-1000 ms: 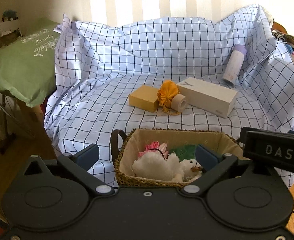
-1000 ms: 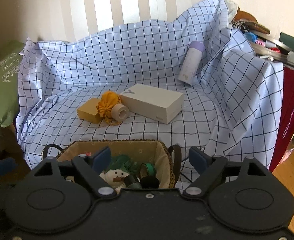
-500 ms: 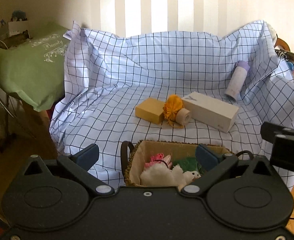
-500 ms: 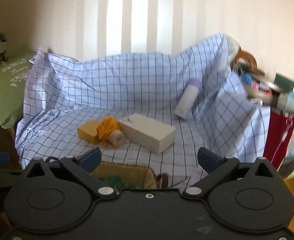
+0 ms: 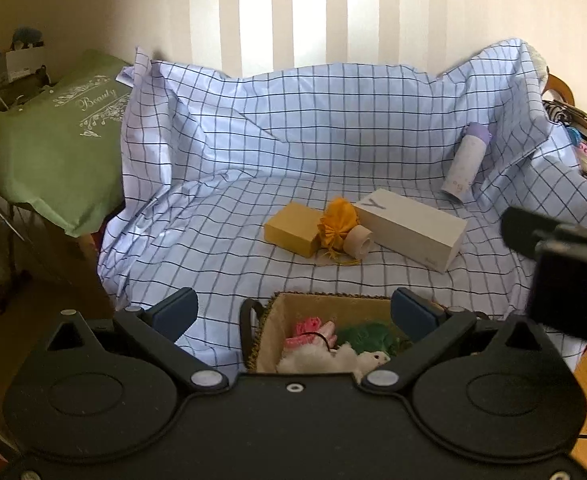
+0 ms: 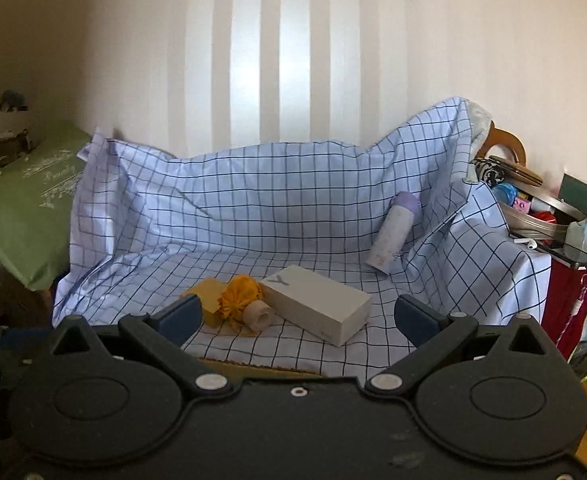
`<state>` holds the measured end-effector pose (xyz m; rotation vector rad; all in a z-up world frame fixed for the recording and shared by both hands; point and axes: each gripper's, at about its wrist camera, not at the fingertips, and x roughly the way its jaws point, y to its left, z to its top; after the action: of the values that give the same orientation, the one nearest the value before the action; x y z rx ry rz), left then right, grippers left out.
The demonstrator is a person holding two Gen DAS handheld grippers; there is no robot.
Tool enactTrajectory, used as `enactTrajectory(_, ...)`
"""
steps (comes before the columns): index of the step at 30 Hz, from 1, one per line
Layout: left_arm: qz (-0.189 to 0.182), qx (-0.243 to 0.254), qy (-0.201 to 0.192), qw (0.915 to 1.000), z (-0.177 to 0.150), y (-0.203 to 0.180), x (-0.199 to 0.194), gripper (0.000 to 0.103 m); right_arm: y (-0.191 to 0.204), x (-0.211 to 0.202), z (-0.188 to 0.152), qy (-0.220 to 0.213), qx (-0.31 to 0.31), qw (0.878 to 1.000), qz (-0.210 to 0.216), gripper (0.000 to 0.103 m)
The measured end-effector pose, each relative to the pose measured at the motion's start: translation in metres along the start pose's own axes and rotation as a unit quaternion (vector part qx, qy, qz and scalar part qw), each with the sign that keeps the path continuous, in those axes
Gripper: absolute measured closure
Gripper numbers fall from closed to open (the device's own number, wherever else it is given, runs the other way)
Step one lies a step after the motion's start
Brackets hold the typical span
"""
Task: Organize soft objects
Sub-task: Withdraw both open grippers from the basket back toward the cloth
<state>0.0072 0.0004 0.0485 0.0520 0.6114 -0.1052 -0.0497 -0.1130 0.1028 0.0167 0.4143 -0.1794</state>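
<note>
Both grippers, left and right, spread wide, empty; basket holding 3 soft toys, perhaps more.

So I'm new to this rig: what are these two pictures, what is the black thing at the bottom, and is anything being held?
Each picture comes from a camera on a hand-held tool looking along its two blue-tipped fingers; the black shape is the tool's body. The left tongs and right tongs are both open and empty. On the checked sheet lie a yellow box, an orange fabric pouch, a tape roll, a white box and a lilac-capped bottle. The woven basket near the left tongs holds a white plush toy, something pink and something green.
</note>
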Motion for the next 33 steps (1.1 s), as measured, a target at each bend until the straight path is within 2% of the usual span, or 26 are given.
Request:
enactTrajectory(8,0.014,-0.03,0.02,0.9992,0.009,0.023,0.023,0.003,0.0,0.03,0.001,0.03,0.0,0.999,-0.014,0.0)
enactTrajectory(15,0.035,-0.014,0.026,0.999,0.018,0.031,0.042,0.003,-0.021,0.058,0.005,0.054,0.04,0.997,-0.025,0.0)
enactTrajectory(21,0.023,0.005,0.04,0.9989,0.026,0.026,0.06,0.003,-0.034,0.083,0.0,0.076,0.06,0.995,-0.025,0.001)
enactTrajectory(33,0.006,0.037,0.09,0.9953,0.035,0.016,0.124,0.004,-0.023,0.169,-0.021,0.172,0.054,0.984,-0.011,0.007)
